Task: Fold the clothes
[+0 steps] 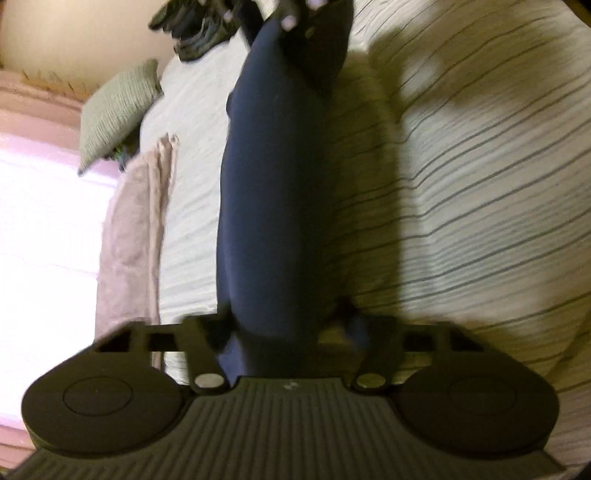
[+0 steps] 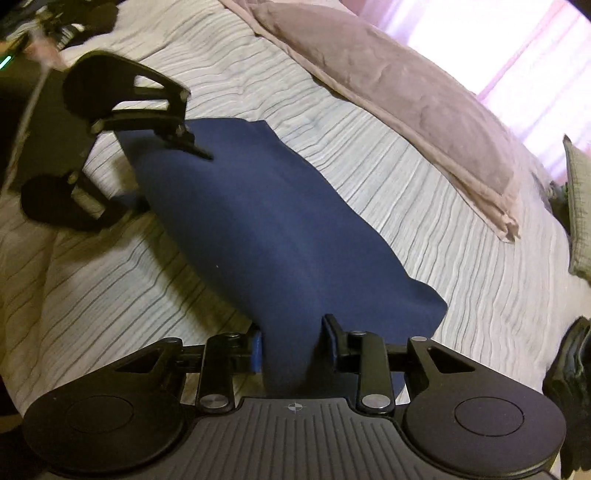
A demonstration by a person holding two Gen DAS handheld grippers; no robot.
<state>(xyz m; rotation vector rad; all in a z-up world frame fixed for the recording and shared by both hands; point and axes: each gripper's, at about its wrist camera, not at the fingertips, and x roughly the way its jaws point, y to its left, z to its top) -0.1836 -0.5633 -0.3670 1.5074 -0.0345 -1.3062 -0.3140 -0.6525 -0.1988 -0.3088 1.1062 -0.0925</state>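
Note:
A navy blue garment [image 1: 280, 184] hangs stretched between my two grippers, above a striped bedspread [image 1: 461, 184]. In the left wrist view my left gripper [image 1: 290, 332] is shut on its near end, the cloth bunched between the fingers. The garment runs up to my right gripper [image 1: 295, 20], blurred at the top edge. In the right wrist view my right gripper [image 2: 295, 343] is shut on the garment [image 2: 258, 229], one corner drooping to the right. At the far upper left, the left gripper [image 2: 173, 177] clamps the other end.
A folded beige-pink blanket [image 2: 406, 103] lies along the bed's window side. A grey-green cushion [image 1: 114, 110] sits beyond it. A dark heap of clothes [image 1: 199, 26] lies on the bed, also showing as the dark heap [image 2: 569, 387] at the right edge.

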